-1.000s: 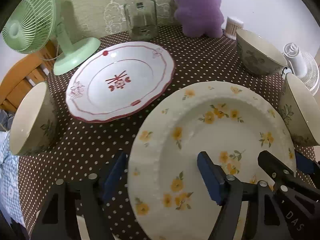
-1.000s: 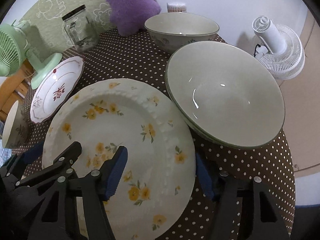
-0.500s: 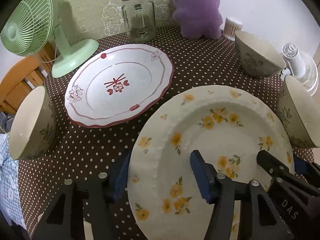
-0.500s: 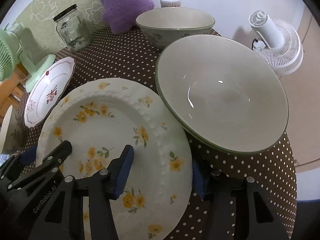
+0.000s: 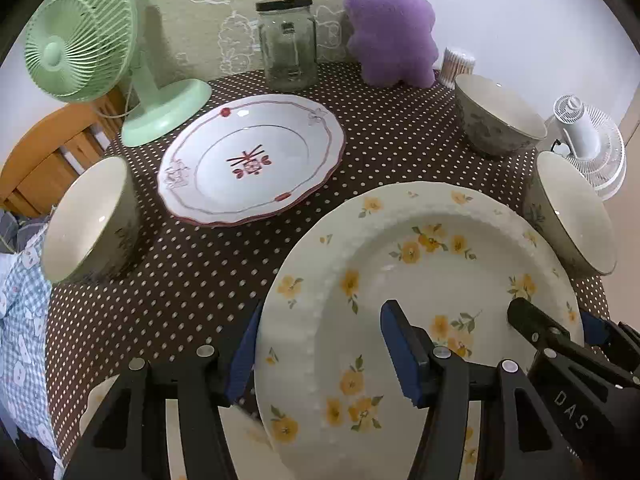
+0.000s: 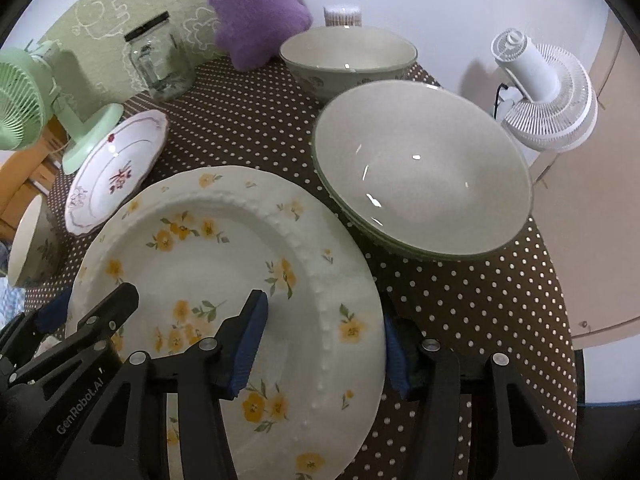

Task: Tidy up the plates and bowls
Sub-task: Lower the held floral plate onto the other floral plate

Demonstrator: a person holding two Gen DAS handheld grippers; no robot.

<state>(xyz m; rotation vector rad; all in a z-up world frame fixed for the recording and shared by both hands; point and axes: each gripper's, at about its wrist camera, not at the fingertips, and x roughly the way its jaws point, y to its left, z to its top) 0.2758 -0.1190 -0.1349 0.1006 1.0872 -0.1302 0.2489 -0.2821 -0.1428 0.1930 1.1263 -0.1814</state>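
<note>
A cream plate with yellow flowers (image 5: 420, 280) (image 6: 224, 256) is held by both grippers above the dotted table. My left gripper (image 5: 320, 352) is shut on its left rim. My right gripper (image 6: 324, 344) is shut on its right rim. Another yellow-flowered plate (image 5: 172, 432) lies below, mostly hidden. A white plate with red trim (image 5: 252, 164) (image 6: 116, 168) lies at the back left. A wide green-rimmed bowl (image 6: 420, 168) (image 5: 572, 212) sits to the right, a second bowl (image 6: 348, 56) (image 5: 496, 116) behind it, a third bowl (image 5: 88, 220) (image 6: 32, 240) at the left.
A green desk fan (image 5: 100, 52) stands at the back left, a glass jar (image 5: 288, 44) and a purple plush (image 5: 392, 24) at the back. A white fan (image 6: 540, 92) stands off the table's right edge. A wooden chair (image 5: 40, 160) is at the left.
Both grippers, still shut on the flowered plate, have drawn back a little toward me with it. The plate sits lower in the left wrist view.
</note>
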